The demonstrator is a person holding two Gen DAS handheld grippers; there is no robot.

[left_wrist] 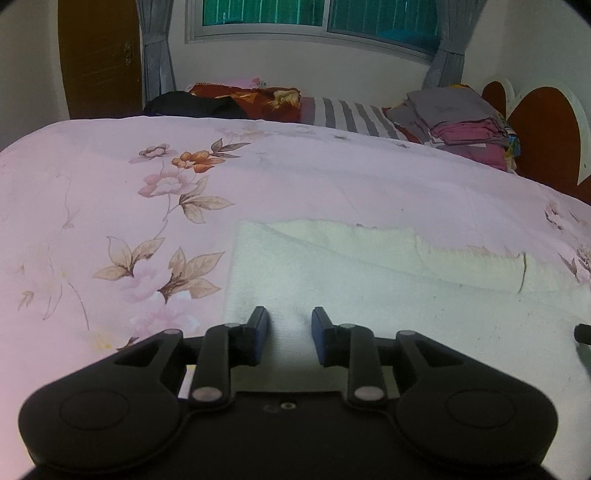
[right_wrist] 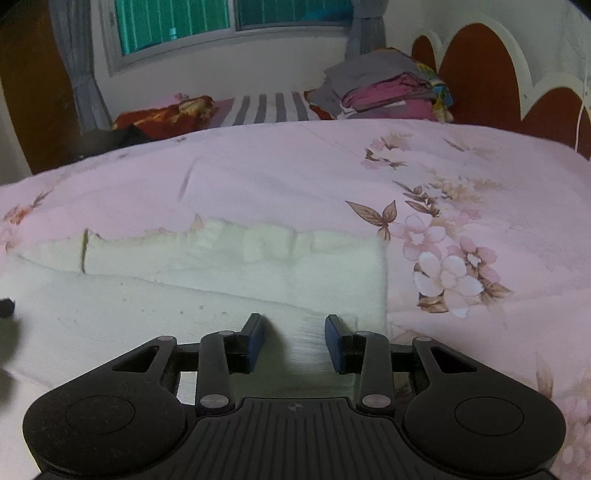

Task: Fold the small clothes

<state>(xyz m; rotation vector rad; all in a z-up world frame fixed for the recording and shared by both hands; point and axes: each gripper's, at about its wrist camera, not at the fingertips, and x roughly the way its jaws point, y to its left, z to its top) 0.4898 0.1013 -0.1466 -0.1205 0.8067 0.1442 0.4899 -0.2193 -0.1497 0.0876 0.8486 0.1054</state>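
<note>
A white knitted garment (left_wrist: 369, 280) lies flat on the pink floral bedspread (left_wrist: 110, 192), with a folded band along its far edge. My left gripper (left_wrist: 290, 325) is open, its jaws apart over the garment's near left part. The same garment (right_wrist: 184, 295) shows in the right wrist view. My right gripper (right_wrist: 294, 332) is open over the garment's near right corner. The other gripper's tip shows at the right edge of the left wrist view (left_wrist: 583, 332) and the left edge of the right wrist view (right_wrist: 5, 306).
A stack of folded grey and pink clothes (left_wrist: 461, 122) sits at the far right by the red headboard (left_wrist: 546, 133). A red patterned cloth (left_wrist: 255, 96) and a dark garment (left_wrist: 192, 105) lie at the far edge, under the window (left_wrist: 314, 18).
</note>
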